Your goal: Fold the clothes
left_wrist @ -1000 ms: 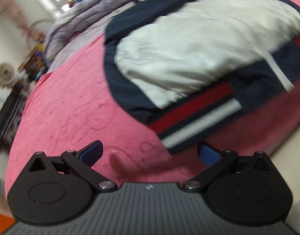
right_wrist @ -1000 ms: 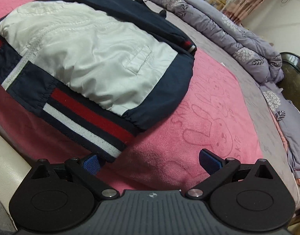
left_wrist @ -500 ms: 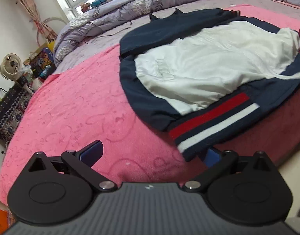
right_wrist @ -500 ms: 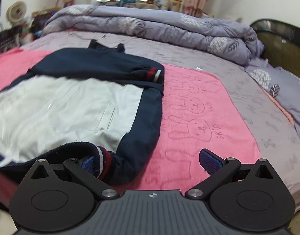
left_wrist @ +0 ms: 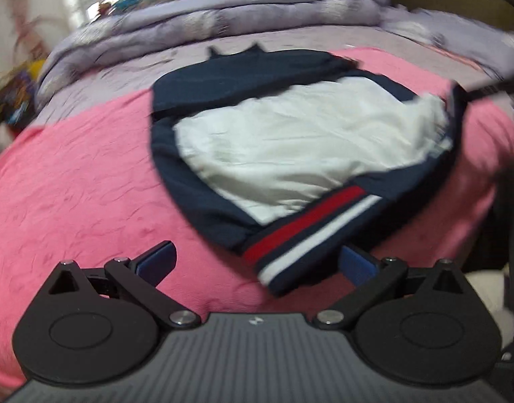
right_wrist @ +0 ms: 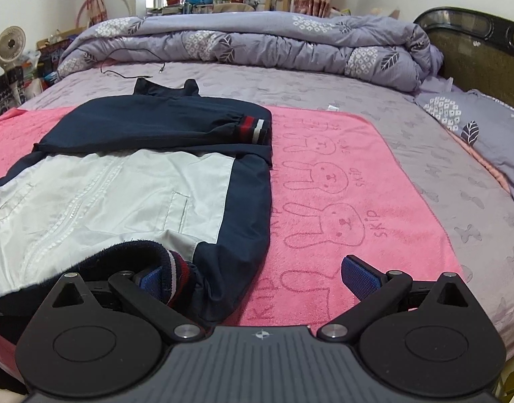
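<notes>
A navy jacket [right_wrist: 129, 194] with a white front panel lies flat on the pink towel [right_wrist: 341, 201], one navy sleeve [right_wrist: 156, 122] folded across its top. My right gripper [right_wrist: 257, 278] is open at the jacket's near right corner. The red-and-white striped hem [right_wrist: 180, 275] curls up against its left finger, and the right finger hangs over bare towel. In the blurred left wrist view the same jacket [left_wrist: 290, 141] shows its striped hem [left_wrist: 307, 235] pointing toward me. My left gripper [left_wrist: 257, 263] is open, and that hem corner lies between its fingers, nearer the right one.
A rolled lavender quilt [right_wrist: 257, 43] lies along the far side of the bed. A dark headboard [right_wrist: 475, 43] and a pillow [right_wrist: 475, 124] are at the right, and a thin cable [right_wrist: 129, 70] on the sheet. A fan [right_wrist: 8, 47] and clutter stand at the left. A dark blurred shape [left_wrist: 492, 87] crosses the left view's right edge.
Both views have swung toward the head of the bed. The striped hem corner now sits between my left fingers. The hem at my right gripper has lifted and curled against its left finger.
</notes>
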`<state>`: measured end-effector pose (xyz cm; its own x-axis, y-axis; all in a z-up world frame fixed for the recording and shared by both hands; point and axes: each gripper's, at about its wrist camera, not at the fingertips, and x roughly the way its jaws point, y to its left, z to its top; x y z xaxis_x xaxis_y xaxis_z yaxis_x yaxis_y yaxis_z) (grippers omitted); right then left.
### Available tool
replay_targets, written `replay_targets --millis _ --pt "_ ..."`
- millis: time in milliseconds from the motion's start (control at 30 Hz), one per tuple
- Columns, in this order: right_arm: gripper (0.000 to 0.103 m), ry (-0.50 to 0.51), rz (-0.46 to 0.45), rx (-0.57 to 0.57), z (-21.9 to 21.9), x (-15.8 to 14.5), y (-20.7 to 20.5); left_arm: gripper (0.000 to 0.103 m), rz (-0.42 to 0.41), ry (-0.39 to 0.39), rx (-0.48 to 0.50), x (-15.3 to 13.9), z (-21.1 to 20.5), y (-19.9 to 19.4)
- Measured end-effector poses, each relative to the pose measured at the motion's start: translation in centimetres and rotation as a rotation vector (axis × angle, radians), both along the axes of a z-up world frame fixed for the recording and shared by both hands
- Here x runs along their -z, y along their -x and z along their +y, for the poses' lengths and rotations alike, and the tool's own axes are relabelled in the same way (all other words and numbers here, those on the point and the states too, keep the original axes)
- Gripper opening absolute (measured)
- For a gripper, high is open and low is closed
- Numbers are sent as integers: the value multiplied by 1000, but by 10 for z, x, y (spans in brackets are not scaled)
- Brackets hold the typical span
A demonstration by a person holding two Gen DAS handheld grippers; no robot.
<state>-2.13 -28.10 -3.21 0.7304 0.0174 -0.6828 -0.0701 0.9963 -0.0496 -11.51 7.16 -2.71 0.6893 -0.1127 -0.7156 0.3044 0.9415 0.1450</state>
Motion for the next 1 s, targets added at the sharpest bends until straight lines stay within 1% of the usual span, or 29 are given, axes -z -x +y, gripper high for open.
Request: replay_targets --millis 33,100,167,267,300,400,433,533,600,633,700,767,867,1000 --pt "103 -5 3 2 -1 0 -1 103 -3 -15 6 3 -5 -1" --pt "103 -5 3 5 0 0 -1 103 -17 -53 -27 8 -12 -6" --pt "103 -2 2 7 0 0 -1 103 -25 -95 -111 11 -7 -13" --pt "103 46 -26 4 0 -3 9 103 -33 -165 -255 16 5 -23" --pt "103 62 -36 3 0 -4 12 103 -33 -166 -293 15 12 -22" --pt "103 110 -64 1 -1 -6 22 103 -35 -102 -368 6 29 -16" --pt "103 126 -73 0 -1 -7 26 103 -56 -93 -383 0 30 -11" --pt "103 174 -101 -2 -1 -9 36 103 -163 -141 -388 -23 23 0" --pt "103 206 -120 -4 -2 -11 42 103 -232 -171 -383 -42 17 -3" --pt "103 220 -150 -2 0 -17 42 103 -261 -178 -385 -52 15 -8" --pt "103 240 -204 -2 1 -30 32 103 -309 -181 -388 -71 15 -26" --pt "103 250 -247 -4 3 -42 12 103 -340 -174 -387 -85 18 -52" --pt "103 261 -303 -4 5 -58 -26 103 -336 -152 -390 -98 26 -107" --pt "103 270 -323 -15 9 -70 -102 103 -295 -143 -395 -108 36 -195"
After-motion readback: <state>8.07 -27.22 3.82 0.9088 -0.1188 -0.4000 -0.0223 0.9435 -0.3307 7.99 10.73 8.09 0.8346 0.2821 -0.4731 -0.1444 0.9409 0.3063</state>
